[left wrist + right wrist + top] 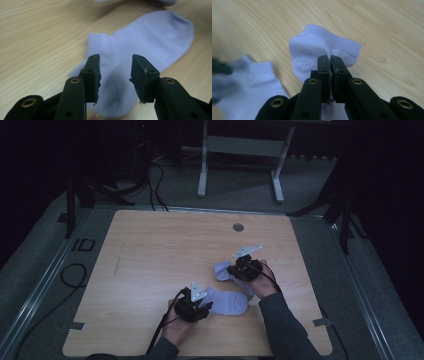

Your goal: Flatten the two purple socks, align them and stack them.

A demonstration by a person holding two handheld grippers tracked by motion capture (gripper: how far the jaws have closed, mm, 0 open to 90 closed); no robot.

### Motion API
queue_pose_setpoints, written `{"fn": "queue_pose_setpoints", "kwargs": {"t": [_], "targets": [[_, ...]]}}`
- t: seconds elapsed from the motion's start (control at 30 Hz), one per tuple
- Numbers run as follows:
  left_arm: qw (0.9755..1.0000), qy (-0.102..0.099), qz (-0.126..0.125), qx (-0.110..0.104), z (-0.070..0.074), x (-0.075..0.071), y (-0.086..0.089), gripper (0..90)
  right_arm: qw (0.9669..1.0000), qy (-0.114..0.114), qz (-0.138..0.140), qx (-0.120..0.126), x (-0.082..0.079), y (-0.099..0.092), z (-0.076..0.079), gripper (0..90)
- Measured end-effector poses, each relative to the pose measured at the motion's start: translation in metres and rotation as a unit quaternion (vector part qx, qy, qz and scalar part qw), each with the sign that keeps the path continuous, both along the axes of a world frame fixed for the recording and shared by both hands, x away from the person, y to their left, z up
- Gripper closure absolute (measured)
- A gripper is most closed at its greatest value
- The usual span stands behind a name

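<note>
Two pale lilac-white ankle socks lie on the wooden table (150, 250). The near sock (229, 303) (150, 37) lies flat, and my left gripper (207, 307) (115, 60) hovers over its cuff end with the jaws open; the pads do not touch the cloth. The far sock (222, 270) (312, 50) is bunched up, and my right gripper (232, 269) (329, 58) is shut on a fold of its fabric. In the right gripper view the near sock (257, 85) shows blurred at the lower left.
A round grey grommet (238, 227) sits near the table's far edge. The table's left half is bare wood. Beyond the table stand a white desk frame (240, 150) and black cables (155, 185) on the floor.
</note>
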State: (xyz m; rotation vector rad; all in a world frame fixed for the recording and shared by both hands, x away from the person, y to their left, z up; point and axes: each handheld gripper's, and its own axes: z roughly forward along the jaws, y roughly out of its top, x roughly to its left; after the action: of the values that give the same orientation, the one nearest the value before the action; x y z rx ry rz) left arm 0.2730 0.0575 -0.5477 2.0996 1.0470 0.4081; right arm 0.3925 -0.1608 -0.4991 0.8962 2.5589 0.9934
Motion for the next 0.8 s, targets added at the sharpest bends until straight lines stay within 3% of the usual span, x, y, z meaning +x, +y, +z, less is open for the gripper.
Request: {"fn": "queue_pose_setpoints", "kwargs": {"t": [0.23,0.5,0.8], "targets": [[0.9998,0.009,0.020,0.005,-0.005,0.002,0.014,59.3,0.9997,-0.019,-0.002,0.018,-0.012,-0.012,0.014,86.6],[0.9999,0.005,0.011,0.008,-0.005,0.001,0.012,59.7,0.9980,-0.047,0.017,0.038,-0.033,-0.018,0.035,86.5],[0.9998,0.011,0.012,0.011,-0.009,0.002,0.011,60.0,0.9962,-0.060,0.028,0.057,-0.054,-0.025,0.042,86.5]]}}
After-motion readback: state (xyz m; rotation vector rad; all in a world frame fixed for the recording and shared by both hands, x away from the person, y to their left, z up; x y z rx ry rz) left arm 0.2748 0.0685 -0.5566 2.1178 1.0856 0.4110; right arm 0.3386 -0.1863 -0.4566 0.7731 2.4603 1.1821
